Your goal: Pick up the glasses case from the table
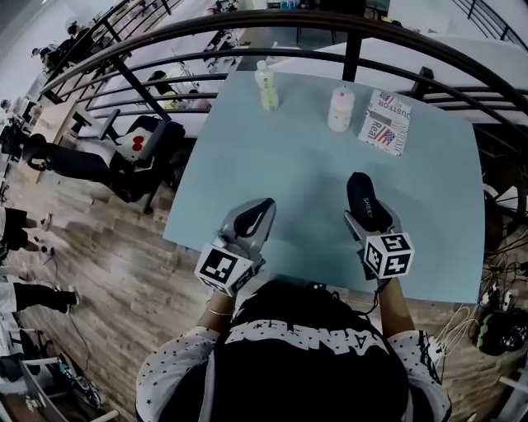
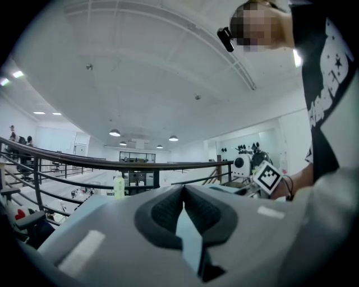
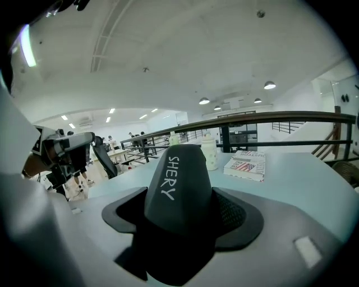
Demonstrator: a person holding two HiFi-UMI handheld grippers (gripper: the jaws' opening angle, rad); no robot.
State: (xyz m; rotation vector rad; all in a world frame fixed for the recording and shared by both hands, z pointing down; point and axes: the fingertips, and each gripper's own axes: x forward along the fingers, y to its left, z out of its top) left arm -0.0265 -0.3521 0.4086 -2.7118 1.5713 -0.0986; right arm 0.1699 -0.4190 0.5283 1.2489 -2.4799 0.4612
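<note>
The glasses case [image 1: 364, 200] is black and rounded, with white lettering on its shell [image 3: 178, 180]. My right gripper [image 1: 371, 219] is shut on it and holds it over the near right part of the pale blue table [image 1: 289, 165]. In the right gripper view the case fills the space between the dark pads [image 3: 238, 216] and sticks out forward. My left gripper [image 1: 263, 206] hangs over the table's near left edge. Its tips meet [image 2: 183, 193] with nothing between them. I cannot tell whether the case still touches the table.
At the table's far side stand a pale green bottle [image 1: 267, 86], a white jar [image 1: 340, 109] and a printed book [image 1: 385, 122]. A dark metal railing [image 1: 247, 25] curves behind the table. Beyond it, lower down, are desks, chairs and people.
</note>
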